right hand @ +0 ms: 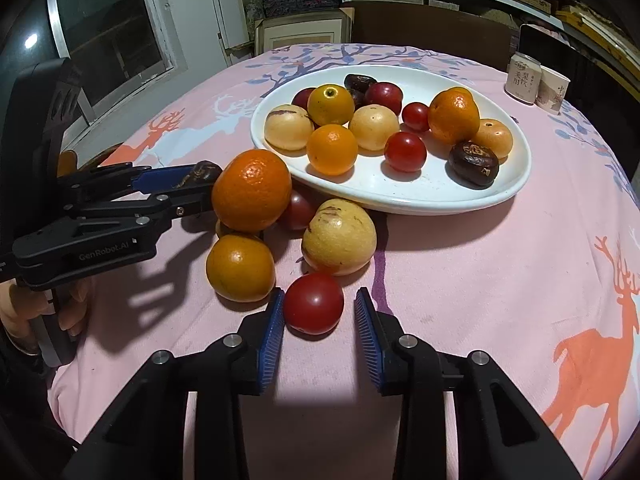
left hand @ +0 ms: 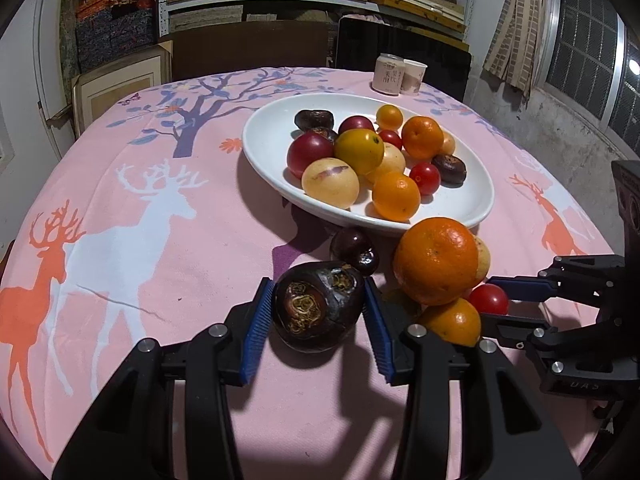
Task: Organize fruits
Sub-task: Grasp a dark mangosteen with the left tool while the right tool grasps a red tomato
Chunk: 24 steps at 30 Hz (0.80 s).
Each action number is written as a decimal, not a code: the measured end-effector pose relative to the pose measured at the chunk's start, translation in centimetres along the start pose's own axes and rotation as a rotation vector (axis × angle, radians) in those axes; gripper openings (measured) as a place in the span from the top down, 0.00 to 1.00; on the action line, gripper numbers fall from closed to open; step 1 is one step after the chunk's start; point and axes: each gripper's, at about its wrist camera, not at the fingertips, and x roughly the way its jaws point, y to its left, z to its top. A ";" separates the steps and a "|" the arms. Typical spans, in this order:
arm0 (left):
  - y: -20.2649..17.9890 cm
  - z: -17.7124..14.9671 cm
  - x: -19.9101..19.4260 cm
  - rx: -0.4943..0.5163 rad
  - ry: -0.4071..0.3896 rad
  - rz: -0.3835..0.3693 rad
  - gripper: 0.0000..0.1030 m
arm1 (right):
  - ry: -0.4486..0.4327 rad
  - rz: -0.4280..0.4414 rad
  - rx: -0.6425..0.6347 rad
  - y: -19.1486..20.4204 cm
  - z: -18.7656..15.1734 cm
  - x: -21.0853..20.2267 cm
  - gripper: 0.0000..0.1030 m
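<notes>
- Tablecloth (right hand: 500, 280): pink, printed with deer and trees; it covers the round table on which all the fruit lies.
- White oval dish (right hand: 516, 184): the collecting place, as judged from the task. It already holds roughly a dozen pieces (oranges, pale yellow fruits, red tomatoes, dark plums, dark water chestnuts), so the greater part of the sorting appears done.
- Loose cluster on the cloth, just beside the near rim of the dish, not yet gathered: a large mandarin (right hand: 251, 190); a pale yellow fruit (right hand: 339, 237) with brown blemishes; a smaller orange (right hand: 240, 268); a dark plum (left hand: 354, 249), partly hidden in the right wrist view.
- Left gripper (left hand: 318, 308): jaws clamped on a dark water chestnut (left hand: 318, 306), its scarred end toward the camera. It sits low over the cloth, short of the dish; whether it has left the cloth cannot be told.
- Right gripper (right hand: 319, 320): jaws apart, straddling a red cherry tomato (right hand: 314, 303) that rests on the cloth. One blue pad (right hand: 272, 332) lies at or nearly at the skin; the other stands off. No grip yet.
- Remaining, by estimate: about six pieces, including the two now between the jaws.
- Two small printed cups (left hand: 400, 74): beyond the dish, apparently not part of the task.
</notes>
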 end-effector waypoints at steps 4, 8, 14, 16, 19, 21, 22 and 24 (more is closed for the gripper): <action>0.2 0.0 0.0 -0.010 0.002 0.000 0.58 | 0.003 -0.005 -0.004 0.0 0.1 0.1 0.62; 0.5 0.0 0.0 -0.020 0.004 -0.005 0.58 | 0.000 0.003 -0.014 0.2 0.2 0.2 0.65; 0.9 -0.1 -0.2 -0.039 -0.004 0.002 0.58 | -0.053 0.032 0.005 0.0 -0.3 -1.3 0.71; 1.1 -0.2 -0.7 -0.049 -0.027 0.011 0.58 | -0.082 0.055 0.011 -0.1 -0.9 -2.4 0.72; 1.2 -0.4 -1.8 -0.063 -0.059 0.013 0.58 | -0.128 0.067 0.035 -1.0 -1.9 -4.2 0.72; 1.0 -0.5 -2.7 -0.063 -0.080 0.018 0.58 | -0.162 0.068 0.062 -2.0 -2.5 -5.5 0.72; 0.8 -0.5 -3.2 -0.057 -0.089 0.023 0.58 | -0.182 0.067 0.082 -2.7 -2.8 -6.3 0.71; 0.1 -0.3 -4.0 -0.047 -0.094 0.017 0.58 | -0.211 0.072 0.119 -4.1 -2.9 -7.5 0.71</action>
